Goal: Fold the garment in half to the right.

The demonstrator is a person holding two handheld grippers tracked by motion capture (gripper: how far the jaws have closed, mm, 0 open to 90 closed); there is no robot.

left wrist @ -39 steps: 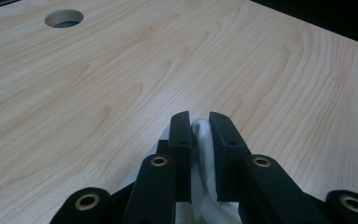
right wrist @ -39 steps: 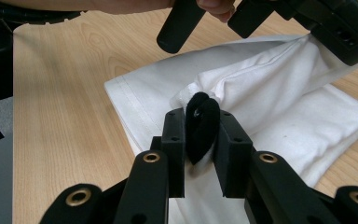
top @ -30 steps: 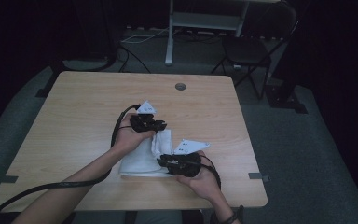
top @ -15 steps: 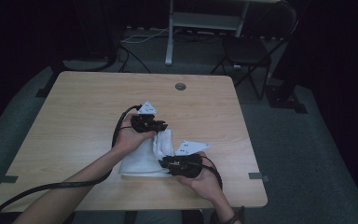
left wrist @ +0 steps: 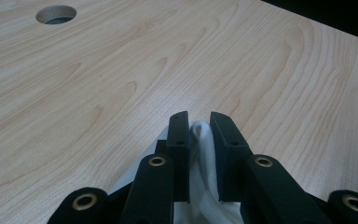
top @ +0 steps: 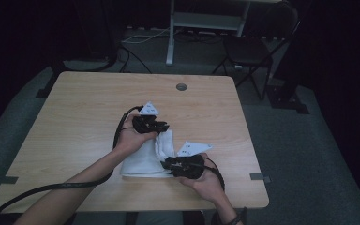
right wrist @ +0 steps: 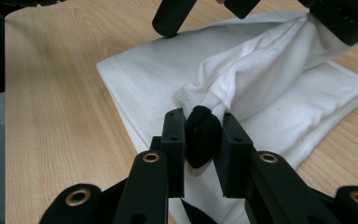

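A folded white cloth (top: 143,161) lies flat on the wooden table (top: 75,108), near its front edge. Across it runs a bunched strip of white fabric (right wrist: 256,65) that ends in a black tip (right wrist: 203,135). My right gripper (right wrist: 203,119) is shut on that black tip, at the cloth's near right corner (top: 166,164). My left gripper (left wrist: 199,119) is shut on the white fold (left wrist: 200,140) at the strip's far end, and it stands at the cloth's far edge (top: 161,126). The strip hangs stretched between the two grippers. In the right gripper view the left gripper (right wrist: 335,14) is at the top right.
A round cable hole (top: 181,86) sits in the table's far middle, also in the left gripper view (left wrist: 56,14). A dark chair (top: 253,47) and a metal stand (top: 171,33) are beyond the table. Cables trail from both grippers toward the front edge.
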